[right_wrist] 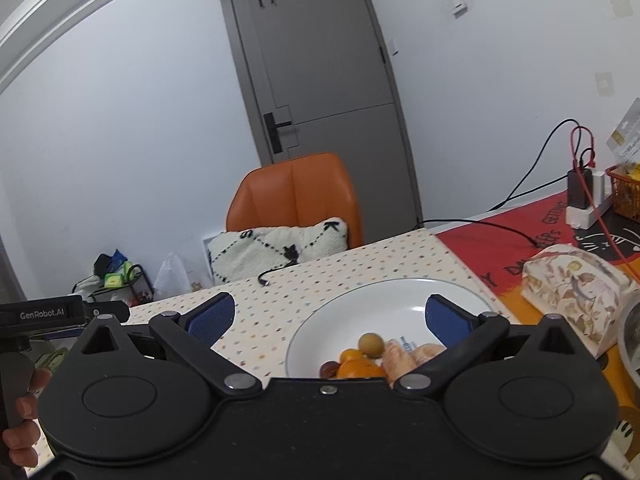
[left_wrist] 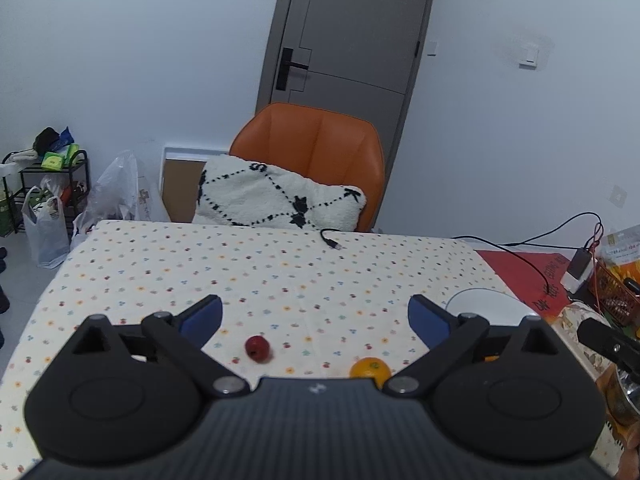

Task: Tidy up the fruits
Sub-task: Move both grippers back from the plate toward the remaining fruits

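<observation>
Both grippers gape empty: right gripper (right_wrist: 330, 316) over the filled plate (right_wrist: 360, 300), so left gripper (left_wrist: 314, 320) must next drop onto the red fruit (left_wrist: 257, 348) below its jaws.

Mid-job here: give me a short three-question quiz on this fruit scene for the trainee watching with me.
1. True or false: the left tongs are clamped on a fruit.
2. Which fruits lie loose on the dotted tablecloth, outside the white plate?
A) a red fruit and an orange
B) two bananas
C) none
3. Fill in: the right tongs are ____, with nothing between the pads.

Key:
1. False: they stand open, with the small red fruit lying on the cloth beyond them.
2. A: the red fruit and the orange.
3. open
</observation>
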`<action>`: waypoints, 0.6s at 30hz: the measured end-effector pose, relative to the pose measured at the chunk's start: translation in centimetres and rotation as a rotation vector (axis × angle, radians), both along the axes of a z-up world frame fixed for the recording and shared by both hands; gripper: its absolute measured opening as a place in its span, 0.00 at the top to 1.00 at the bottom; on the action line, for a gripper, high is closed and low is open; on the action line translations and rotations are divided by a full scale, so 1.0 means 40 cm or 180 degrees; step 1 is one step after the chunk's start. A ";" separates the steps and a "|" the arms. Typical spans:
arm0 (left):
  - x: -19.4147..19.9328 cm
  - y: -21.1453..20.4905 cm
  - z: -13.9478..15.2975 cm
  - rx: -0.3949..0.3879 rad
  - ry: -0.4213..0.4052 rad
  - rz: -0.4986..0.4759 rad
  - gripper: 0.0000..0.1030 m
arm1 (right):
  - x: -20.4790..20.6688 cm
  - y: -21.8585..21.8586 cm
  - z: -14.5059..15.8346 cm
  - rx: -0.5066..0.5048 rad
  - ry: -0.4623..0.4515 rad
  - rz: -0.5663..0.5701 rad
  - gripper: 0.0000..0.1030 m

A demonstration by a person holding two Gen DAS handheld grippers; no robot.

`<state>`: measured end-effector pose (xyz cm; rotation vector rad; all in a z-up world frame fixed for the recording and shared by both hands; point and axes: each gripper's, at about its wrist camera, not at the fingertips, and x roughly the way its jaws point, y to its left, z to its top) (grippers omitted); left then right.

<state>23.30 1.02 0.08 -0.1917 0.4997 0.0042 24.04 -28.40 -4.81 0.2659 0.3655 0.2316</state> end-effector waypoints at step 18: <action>-0.073 0.074 -0.078 -0.0070 0.0261 0.0017 0.04 | -0.007 0.112 -0.019 0.0073 0.0221 0.0581 0.00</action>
